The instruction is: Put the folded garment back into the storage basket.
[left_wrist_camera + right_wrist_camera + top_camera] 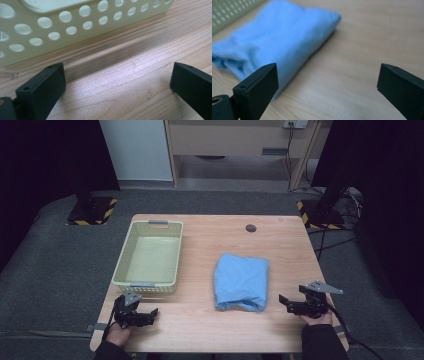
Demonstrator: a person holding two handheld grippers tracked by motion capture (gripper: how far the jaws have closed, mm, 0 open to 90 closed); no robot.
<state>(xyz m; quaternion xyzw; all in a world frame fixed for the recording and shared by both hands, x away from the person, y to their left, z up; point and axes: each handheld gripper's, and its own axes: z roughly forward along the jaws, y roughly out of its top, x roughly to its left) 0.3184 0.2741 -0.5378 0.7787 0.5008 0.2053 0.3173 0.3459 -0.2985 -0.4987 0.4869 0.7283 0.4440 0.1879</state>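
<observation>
High view: folded blue cloth (241,282) lies mid-tabletop, soft and light; best pinched at its near edge. Both grippers' jaws gape wide, empty.

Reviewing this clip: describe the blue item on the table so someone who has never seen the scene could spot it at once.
Start at the wooden table and look right of the pale perforated basket on its left half. There, near the front edge, lies a folded blue cloth, just ahead of the right gripper. It is the one soft, bright blue thing among hard plastic and bare wood.
</observation>
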